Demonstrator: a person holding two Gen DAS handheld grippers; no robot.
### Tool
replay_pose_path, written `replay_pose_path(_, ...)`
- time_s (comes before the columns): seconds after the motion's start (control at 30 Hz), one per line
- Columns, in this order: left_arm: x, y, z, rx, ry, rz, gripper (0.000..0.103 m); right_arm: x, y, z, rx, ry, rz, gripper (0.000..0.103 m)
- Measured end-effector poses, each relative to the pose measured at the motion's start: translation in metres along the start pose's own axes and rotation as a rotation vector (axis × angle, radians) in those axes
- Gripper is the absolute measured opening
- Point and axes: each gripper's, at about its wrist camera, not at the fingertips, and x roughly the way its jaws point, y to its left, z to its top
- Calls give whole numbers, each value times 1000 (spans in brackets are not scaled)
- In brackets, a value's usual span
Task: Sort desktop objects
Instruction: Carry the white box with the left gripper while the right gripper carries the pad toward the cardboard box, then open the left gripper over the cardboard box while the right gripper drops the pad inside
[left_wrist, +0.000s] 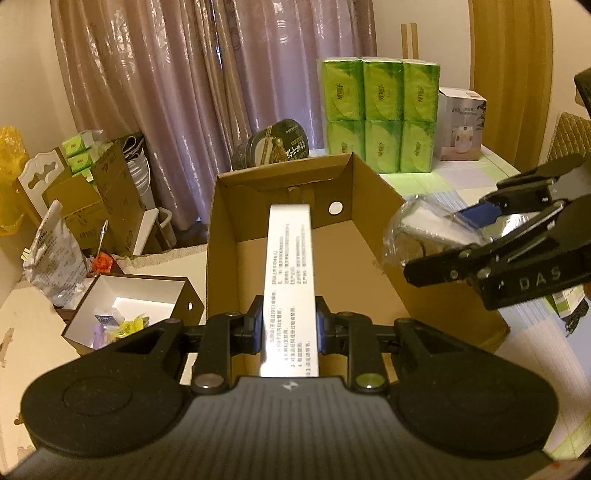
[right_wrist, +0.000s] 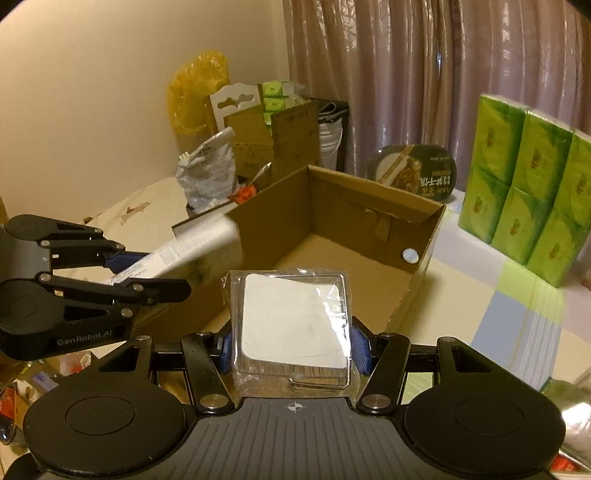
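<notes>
In the left wrist view my left gripper (left_wrist: 290, 322) is shut on a long white box (left_wrist: 291, 258) with printed text, which points out over the open brown cardboard box (left_wrist: 373, 206). My right gripper (left_wrist: 465, 236) comes in from the right, just outside that carton's right wall, holding a pack in clear plastic (left_wrist: 413, 225). In the right wrist view the right gripper (right_wrist: 291, 343) is shut on this square white plastic-wrapped pack (right_wrist: 291, 317), held over the near rim of the cardboard box (right_wrist: 373, 218). At the left, the left gripper (right_wrist: 147, 275) holds the long white box (right_wrist: 192, 243), whose far end reaches the carton's left wall.
Green tissue packs (left_wrist: 380, 114) and a white appliance carton (left_wrist: 461, 125) stand behind the box, with a dark noodle bowl (left_wrist: 277, 144) at its back edge. A small white-lined box (left_wrist: 129, 306) of bits, a silver bag (left_wrist: 55, 254) and brown cartons (left_wrist: 110, 199) lie left.
</notes>
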Motion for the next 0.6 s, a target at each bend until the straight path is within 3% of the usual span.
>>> replay_pose_path(0.03, 2, 0, 0, -1, 0, -2, 22, 0, 0, -1, 0, 1, -1, 55)
replay_pose_path(0.13, 5, -2, 2, 16, -6, 17, 37, 0, 1, -2, -5, -2, 2, 55)
replay_pose_path(0.6, -7, 9, -16, -4, 0, 52, 38, 4, 9, -5, -19, -2, 22, 56)
